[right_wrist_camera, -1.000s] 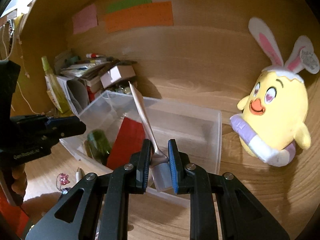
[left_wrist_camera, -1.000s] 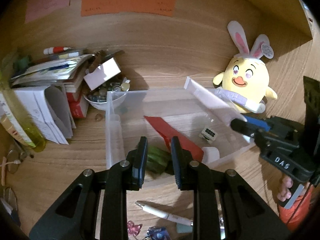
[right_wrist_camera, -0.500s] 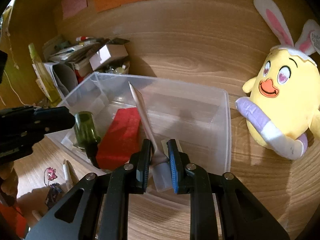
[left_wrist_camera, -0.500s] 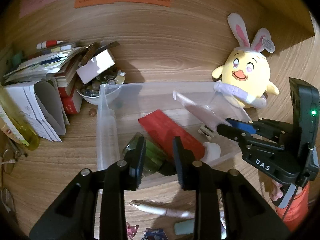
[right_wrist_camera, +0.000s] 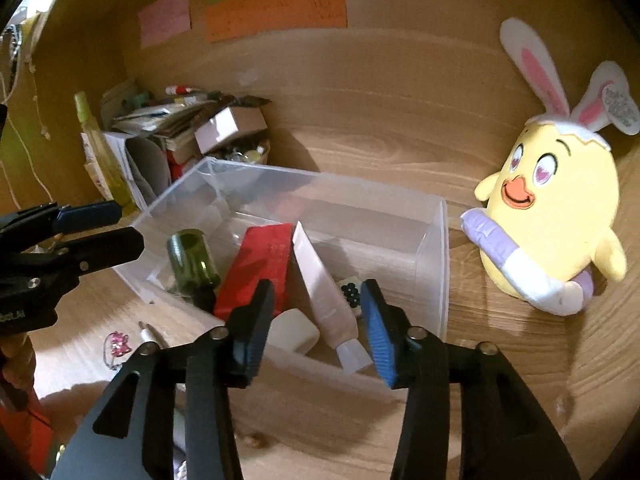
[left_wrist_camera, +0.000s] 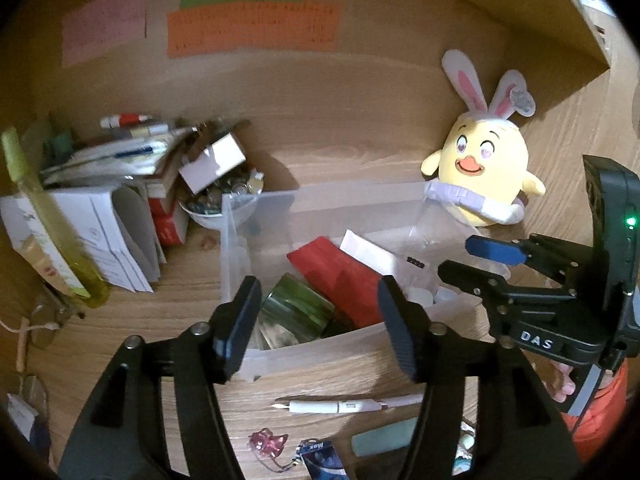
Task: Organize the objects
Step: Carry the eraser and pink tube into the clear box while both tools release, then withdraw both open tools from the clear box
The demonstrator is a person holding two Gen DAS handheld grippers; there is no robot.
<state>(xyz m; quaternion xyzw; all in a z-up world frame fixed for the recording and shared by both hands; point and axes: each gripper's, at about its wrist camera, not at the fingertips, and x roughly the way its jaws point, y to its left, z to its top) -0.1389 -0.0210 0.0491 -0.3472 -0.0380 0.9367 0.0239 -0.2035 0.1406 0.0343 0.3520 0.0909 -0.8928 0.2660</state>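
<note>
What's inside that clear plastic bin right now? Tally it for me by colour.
In the clear plastic bin:
Green: 1, the dark green glass bottle
Red: 1, the flat red packet
Pink: 1, the pale pink squeeze tube
White: 2, the small white cap and the white dotted die
Total: 5

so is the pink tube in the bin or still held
In the bin: the pink tube lies inside the clear bin, free of the opening right gripper.
</note>
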